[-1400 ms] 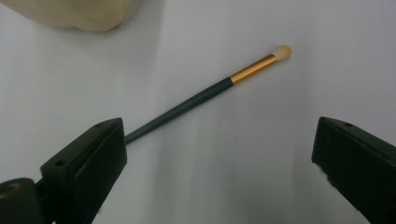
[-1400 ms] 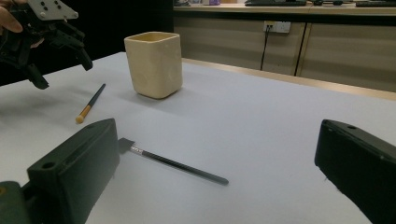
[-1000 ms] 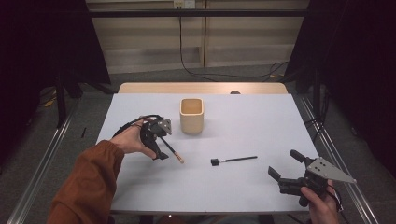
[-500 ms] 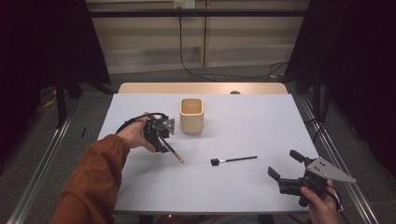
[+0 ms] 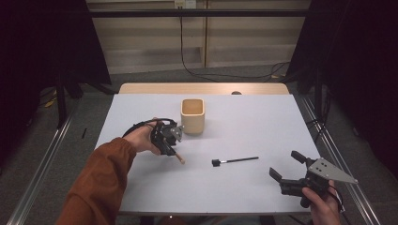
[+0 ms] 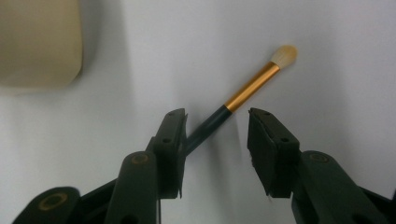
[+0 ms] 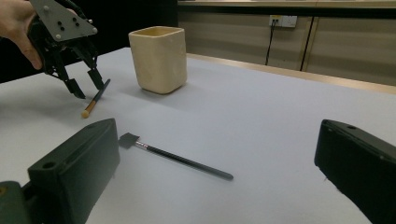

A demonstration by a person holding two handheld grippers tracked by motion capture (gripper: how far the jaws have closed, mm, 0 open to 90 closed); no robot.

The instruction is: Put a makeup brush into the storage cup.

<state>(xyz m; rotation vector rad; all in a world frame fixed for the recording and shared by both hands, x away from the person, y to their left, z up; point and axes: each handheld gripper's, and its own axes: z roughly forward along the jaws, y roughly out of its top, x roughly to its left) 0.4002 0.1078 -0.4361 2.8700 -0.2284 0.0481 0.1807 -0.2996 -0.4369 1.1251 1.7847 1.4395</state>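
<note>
Makeup brush (image 6: 243,93) lies between the left claw's (image 6: 217,135) parted jaws, touching one; right claw (image 5: 287,168) gapes wide.

Brush (image 6: 233,100): shiny gold metal ferrule, dark glossy handle; cup (image 5: 193,115) matt beige; table (image 5: 263,126) matt.

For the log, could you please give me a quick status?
Left gripper open, straddling the small brush on the table. Right gripper open, idle. Cup nearby, path clear.

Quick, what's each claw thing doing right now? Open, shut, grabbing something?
Left gripper: open, jaws on either side of the brush, not clamped.
Right gripper: open, holding nothing.
</note>
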